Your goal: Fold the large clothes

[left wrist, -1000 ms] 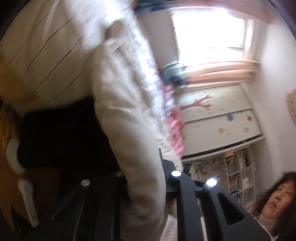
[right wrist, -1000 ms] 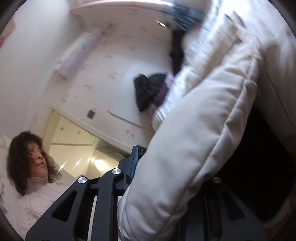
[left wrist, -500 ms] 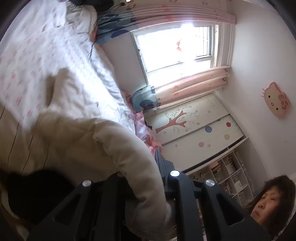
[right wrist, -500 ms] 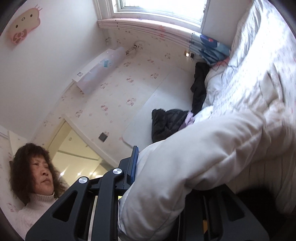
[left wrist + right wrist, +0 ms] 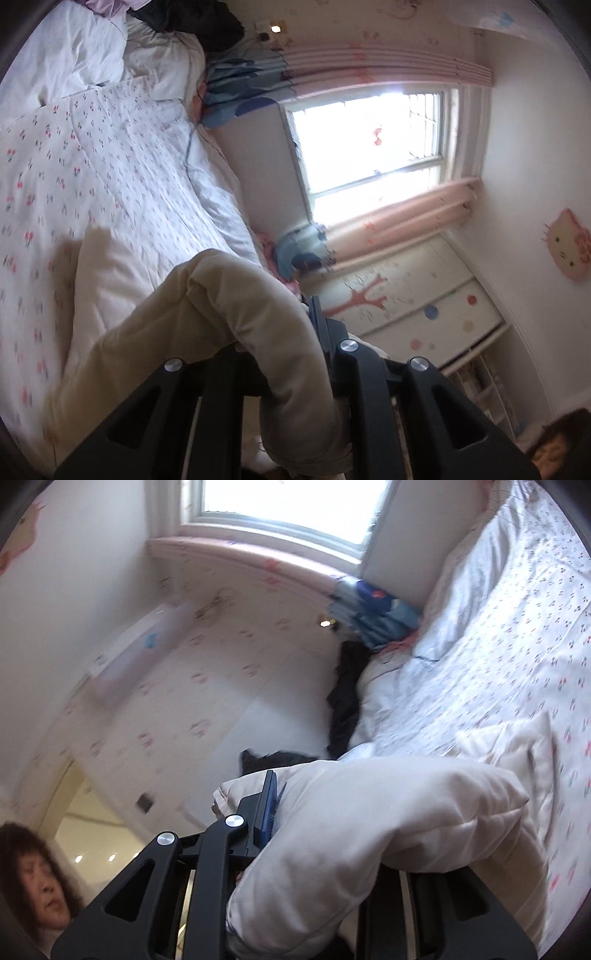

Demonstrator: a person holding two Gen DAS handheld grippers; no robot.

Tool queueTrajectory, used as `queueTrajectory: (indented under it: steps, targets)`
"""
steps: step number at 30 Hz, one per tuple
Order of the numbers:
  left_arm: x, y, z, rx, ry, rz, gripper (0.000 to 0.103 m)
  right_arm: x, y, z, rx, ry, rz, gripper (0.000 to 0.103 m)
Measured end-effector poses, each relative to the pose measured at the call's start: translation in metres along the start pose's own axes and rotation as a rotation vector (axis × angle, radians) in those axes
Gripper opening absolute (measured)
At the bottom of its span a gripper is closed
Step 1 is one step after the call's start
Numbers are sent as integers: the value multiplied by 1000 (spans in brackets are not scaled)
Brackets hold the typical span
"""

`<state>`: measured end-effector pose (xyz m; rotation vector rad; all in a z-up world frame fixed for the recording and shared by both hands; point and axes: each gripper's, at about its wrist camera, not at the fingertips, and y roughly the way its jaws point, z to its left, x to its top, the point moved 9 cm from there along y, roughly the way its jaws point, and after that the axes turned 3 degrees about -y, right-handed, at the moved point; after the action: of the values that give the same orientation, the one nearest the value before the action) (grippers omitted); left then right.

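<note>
In the left wrist view we see our left gripper clamped tight on a thick fold of the cream padded coat, the cloth bulging up between the black fingers and drooping over them toward the camera. The rest of the coat trails away from the gripper onto the bed, whose quilt is white with small cherry prints. Beyond the bed, at its far edge, stands the bright window with pink curtains; dark clothes lie heaped at the bed's top corner.

In the right wrist view our right gripper pinches another fold of the same coat: a blue pad presses against the cloth on one side, while the other finger is buried under the padding. From the gripper the coat stretches across onto the bed. Past the bed's edge, more dark clothes hang against the wall. A person is at the lower corner, beside the gripper.
</note>
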<state>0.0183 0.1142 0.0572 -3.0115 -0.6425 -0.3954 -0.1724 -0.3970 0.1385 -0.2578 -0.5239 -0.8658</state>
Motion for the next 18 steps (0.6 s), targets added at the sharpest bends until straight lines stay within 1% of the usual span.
queueTrajectory:
  steps: [2,4,5,8,12,15,16,18]
  targets:
    - [14,17,16,16,-19,-19,14,14,17,-34,-63,33,-7,22]
    - [26,32,36,42,-45,-37,14,21,31,-68,-115,73,-8,22]
    - [32,41,50,56,-67,-46,14,23,40,-88,-154,91,-1,22]
    - [42,62,85,122,-86,-66,15,28,58,-136,-235,140,6,22]
    - [50,78,122,208,-101,-90,14,27,76,-183,-312,170,27,22]
    - [56,86,143,315,-81,-99,15,24,89,-210,-363,164,63,22]
    - [57,89,152,362,-66,-98,15,22,92,-217,-378,169,74,22]
    - [57,96,172,438,-67,-94,15,17,100,-237,-409,196,106,22]
